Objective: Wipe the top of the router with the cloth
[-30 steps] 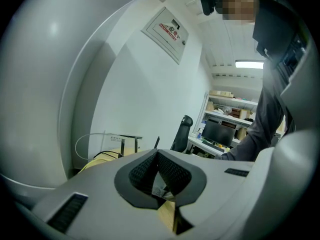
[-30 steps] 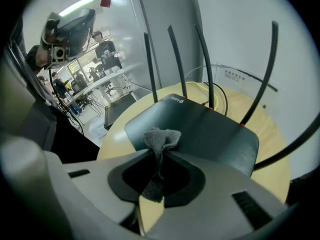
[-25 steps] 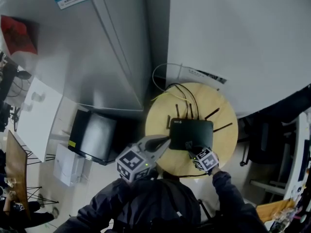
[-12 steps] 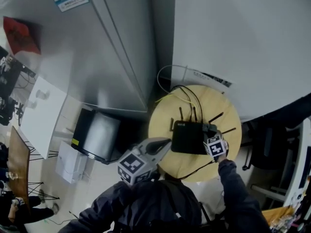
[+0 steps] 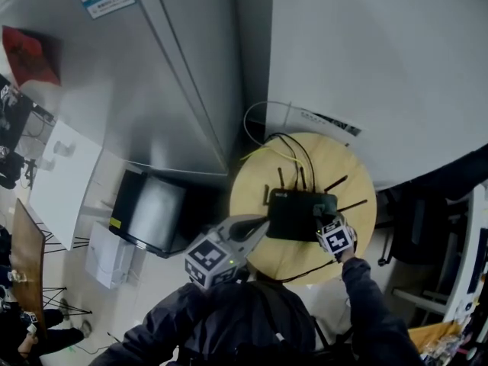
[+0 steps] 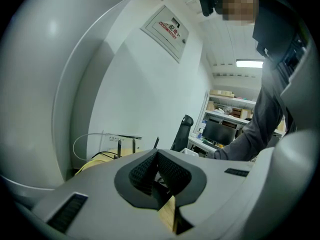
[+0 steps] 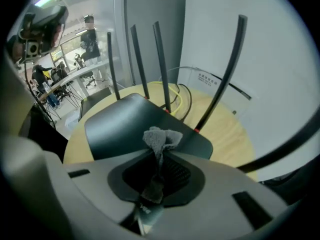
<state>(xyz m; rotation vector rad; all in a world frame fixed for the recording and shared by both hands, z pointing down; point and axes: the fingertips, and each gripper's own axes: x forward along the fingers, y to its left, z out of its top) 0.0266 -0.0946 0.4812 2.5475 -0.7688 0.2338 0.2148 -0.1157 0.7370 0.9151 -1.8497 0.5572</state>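
router (image 5: 297,213), one flat black box, lies on top of the single round wooden table (image 5: 255,185), a little nearer the person than the table's middle; five thin black antennas (image 5: 279,176) rise from it, three along its far edge and two off its right end, and in the right gripper view four of them stand clear while the fifth is a blurred bar at the right. behind the router a few black cables and one yellow cable (image 5: 268,148) curl over the table's far side, with one white cable loop (image 5: 252,117) beyond them by the wall. right gripper (image 5: 328,219) sits over the router's right near corner, its two jaws clenched on the one grey cloth (image 7: 161,138), whose crumpled tuft sticks out past the pads above the router's top; whether the tuft touches the top cannot be told. left gripper (image 5: 261,223) points at the router's left edge, just beside it, its two jaws pressed together with nothing between them. to the left of the router, down off the table, stands one dark screen (image 5: 149,213)
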